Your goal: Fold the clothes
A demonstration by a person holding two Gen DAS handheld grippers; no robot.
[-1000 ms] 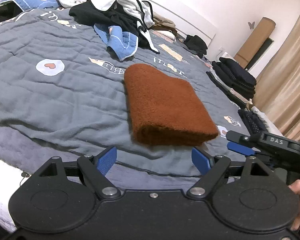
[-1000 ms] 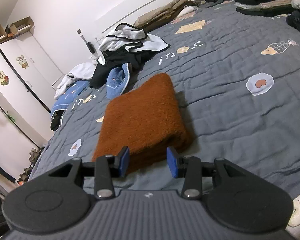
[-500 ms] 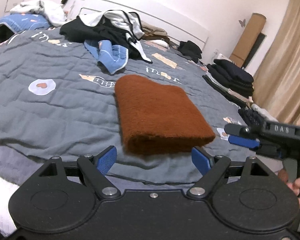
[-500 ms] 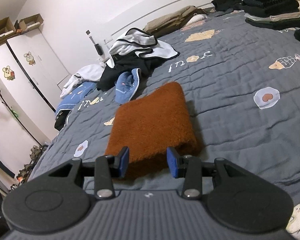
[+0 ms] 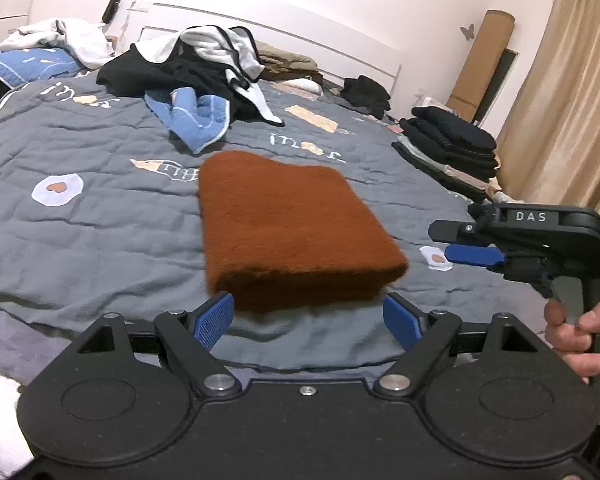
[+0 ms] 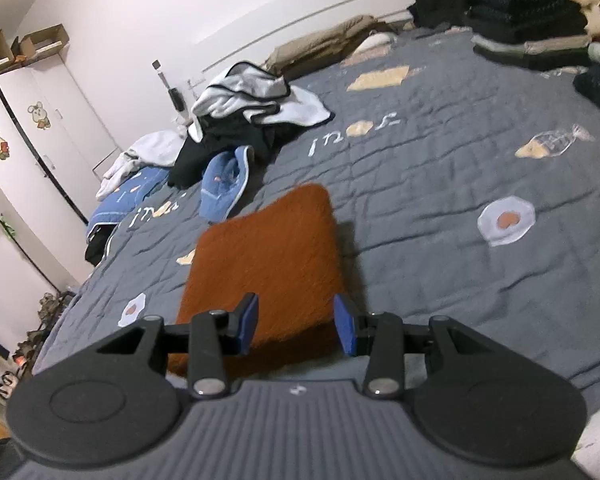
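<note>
Currently, the folded brown garment (image 5: 296, 228) lies flat on the grey bed quilt (image 5: 100, 220), near its front edge. Left gripper (image 5: 308, 316): released, jaws spread wide, just short of the garment's near edge, holding nothing. Right gripper (image 6: 296, 322): released, jaws parted over the garment's near corner, not clamping it. An unfolded clothes pile (image 5: 188, 68) lies farther back

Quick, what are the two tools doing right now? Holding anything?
Left tool: open, holding nothing.
Right tool: open, holding nothing, just in front of the brown folded cloth.
</note>
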